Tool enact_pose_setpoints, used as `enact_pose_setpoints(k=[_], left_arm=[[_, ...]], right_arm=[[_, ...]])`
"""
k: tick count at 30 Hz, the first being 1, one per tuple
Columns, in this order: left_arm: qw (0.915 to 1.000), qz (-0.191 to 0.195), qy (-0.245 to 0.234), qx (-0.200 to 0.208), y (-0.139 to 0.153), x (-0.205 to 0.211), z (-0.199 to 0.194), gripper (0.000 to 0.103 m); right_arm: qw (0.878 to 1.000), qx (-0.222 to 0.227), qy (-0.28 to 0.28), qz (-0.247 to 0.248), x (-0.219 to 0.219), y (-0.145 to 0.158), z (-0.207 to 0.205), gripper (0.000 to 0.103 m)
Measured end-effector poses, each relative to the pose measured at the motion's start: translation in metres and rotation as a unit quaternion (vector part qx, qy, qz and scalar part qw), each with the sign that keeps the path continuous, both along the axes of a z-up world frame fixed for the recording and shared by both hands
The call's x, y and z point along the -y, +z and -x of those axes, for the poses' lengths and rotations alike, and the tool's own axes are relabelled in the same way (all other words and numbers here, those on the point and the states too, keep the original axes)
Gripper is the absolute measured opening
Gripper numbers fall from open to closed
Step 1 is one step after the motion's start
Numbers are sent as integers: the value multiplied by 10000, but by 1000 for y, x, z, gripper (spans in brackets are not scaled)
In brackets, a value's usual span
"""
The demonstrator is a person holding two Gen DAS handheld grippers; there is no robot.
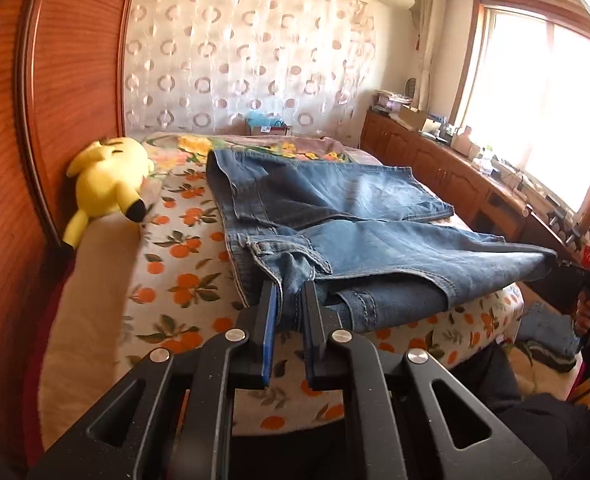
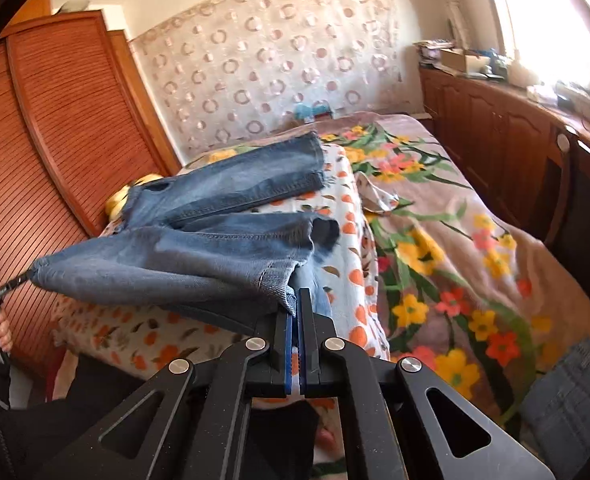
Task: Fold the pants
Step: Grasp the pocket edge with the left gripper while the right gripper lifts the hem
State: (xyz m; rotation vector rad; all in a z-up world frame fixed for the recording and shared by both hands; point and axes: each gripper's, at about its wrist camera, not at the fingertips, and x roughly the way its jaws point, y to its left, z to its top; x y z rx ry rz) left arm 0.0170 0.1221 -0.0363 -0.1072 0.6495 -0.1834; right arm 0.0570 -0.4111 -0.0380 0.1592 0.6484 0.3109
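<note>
Blue jeans (image 1: 375, 240) lie across a bed, one leg folded back and the near leg stretched between my two grippers. My left gripper (image 1: 291, 292) is shut on bunched denim at the waistband end, lifted a little off the sheet. My right gripper (image 2: 295, 294) is shut on the hem of the near leg of the jeans (image 2: 195, 248). The right gripper (image 1: 563, 268) also shows at the far end of the leg in the left wrist view. In the right wrist view the left gripper (image 2: 11, 284) appears at the left edge, pinching the denim corner.
The orange-print sheet (image 1: 183, 272) covers the near part of the bed, and a floral blanket (image 2: 455, 240) covers the rest. A yellow plush toy (image 1: 107, 184) lies by the wooden wardrobe (image 1: 55, 80). Wooden cabinets (image 2: 495, 128) run under the window. More denim (image 2: 575, 392) lies low at the right.
</note>
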Motion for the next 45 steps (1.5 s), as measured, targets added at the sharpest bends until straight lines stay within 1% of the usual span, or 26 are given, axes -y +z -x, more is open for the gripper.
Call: enact_pose_setpoints(k=[2,3,5,7,9,11,12,14,16,17,21,23,25,26,28,30,34,39,40,41,42,43,45], left_arm=[[9994,-202,47,-271,-11,-1,1,12],[9987,-243,80,-437,-21,-2,-1,12],[9962,-338,79,-805,-47,-1,-6,13],[9947,-413,59,-937,-66,2,-6,13],[9944,-325,86,-999,-73,0,-4,13],[9945,-194,114,-1020,-77,-4,-4,13],[9946,-184,116,-1017,-77,-4,-4,13],[9947,-222,120,-1000,-77,-3,-4,13],[9947,-246,124,-986,-77,-3,-4,13],[9948,-248,126,-978,-76,-2,-3,13],[9948,-248,131,-981,-77,-3,-4,13],[9947,-235,137,-991,-77,-4,-4,13],[9945,-235,146,-1010,-79,-3,-4,13],[9944,-250,154,-1018,-79,-2,-4,13],[9941,-275,170,-1035,-81,-1,-5,13],[9940,-322,189,-1028,-82,1,-5,13],[9947,-341,202,-953,-80,2,-5,13],[9948,-344,197,-938,-79,1,-5,13],[9948,-341,197,-937,-79,1,-5,13],[9948,-336,193,-937,-79,1,-5,13],[9948,-336,191,-941,-79,1,-5,13],[9949,-334,185,-934,-79,1,-5,13],[9954,-336,150,-888,-79,1,-4,13]], right_arm=[[9997,-201,146,44,-4,-7,4,1],[9990,-390,214,50,-7,-16,3,1],[9974,-638,241,227,-13,-36,0,1],[9966,-757,214,246,-16,-51,-2,1],[9968,-739,244,186,-15,-56,-2,3],[9972,-685,251,176,-12,-53,-3,11],[9976,-620,223,206,-10,-49,-2,13],[9985,-473,143,239,-7,-37,-5,25],[9991,-331,180,207,-4,-27,3,32],[9992,-256,173,242,-4,-21,7,34],[9995,-53,85,298,2,-9,14,35],[9998,54,120,168,3,-3,16,36],[9999,47,73,139,1,-2,13,37],[9997,1,65,235,-4,-4,7,38],[9995,-26,184,264,-14,-12,-7,38],[9993,-208,235,199,-22,-24,-31,38],[9977,-474,281,390,-42,-49,-75,38],[9930,-889,220,749,-53,-66,-109,37],[9927,-905,203,776,-52,-64,-111,31],[9928,-878,205,789,-52,-62,-113,14],[9933,-837,266,747,-53,-57,-113,9],[9943,-754,268,698,-51,-49,-114,6],[9971,-480,149,563,-46,-33,-115,5]])
